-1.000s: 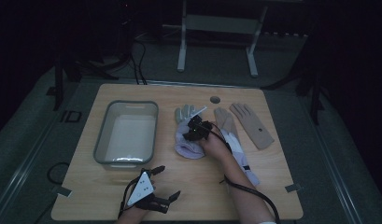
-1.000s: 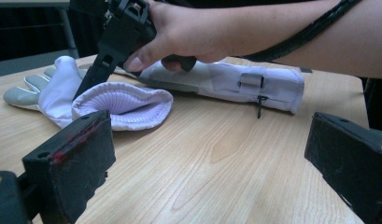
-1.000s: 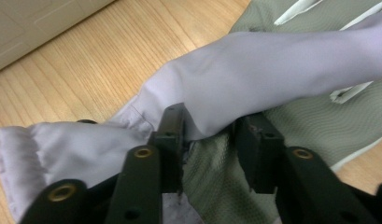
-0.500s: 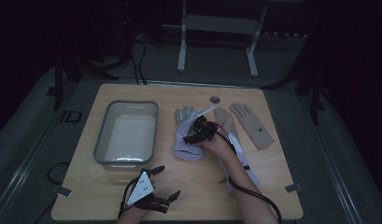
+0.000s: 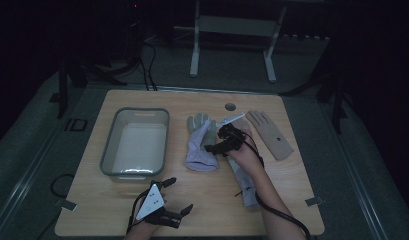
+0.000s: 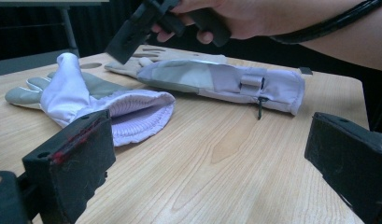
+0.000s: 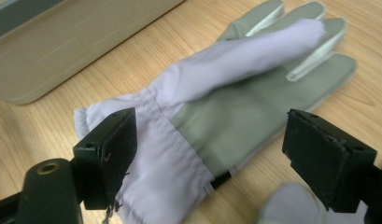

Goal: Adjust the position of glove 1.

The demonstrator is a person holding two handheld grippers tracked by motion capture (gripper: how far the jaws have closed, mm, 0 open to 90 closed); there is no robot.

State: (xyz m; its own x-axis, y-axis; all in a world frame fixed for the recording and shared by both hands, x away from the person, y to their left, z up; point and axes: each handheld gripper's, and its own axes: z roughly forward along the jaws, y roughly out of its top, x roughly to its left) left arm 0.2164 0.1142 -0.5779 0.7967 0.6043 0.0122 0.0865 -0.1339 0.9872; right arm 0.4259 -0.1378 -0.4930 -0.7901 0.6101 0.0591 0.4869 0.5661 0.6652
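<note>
While my right tool (image 5: 215, 145) hung just above the lilac-and-grey glove (image 5: 199, 145), its jaws had just been opening and stood wide apart, released, with nothing pinched between them. Through the right gripper view the glove (image 7: 216, 107) lay flat on the worktop (image 7: 48, 140) directly below and ahead of that tool, cuff nearest the jaws and fingers pointing away from them, one lilac flap folded over the grey palm. Beyond the tool's left jaw sat the corner of the grey tray (image 7: 62, 42). A second lilac-and-grey glove (image 6: 226, 81) lay under my right forearm, just behind the right tool, and a tan glove (image 5: 269, 134) rested off to that tool's far side, apart from the others. My left tool (image 5: 177, 197) sat low at the near edge of the worktop, well apart from the gloves, jaws spread and empty; from its own view the first glove's ribbed cuff (image 6: 142, 112) lay just ahead of its left jaw.
</note>
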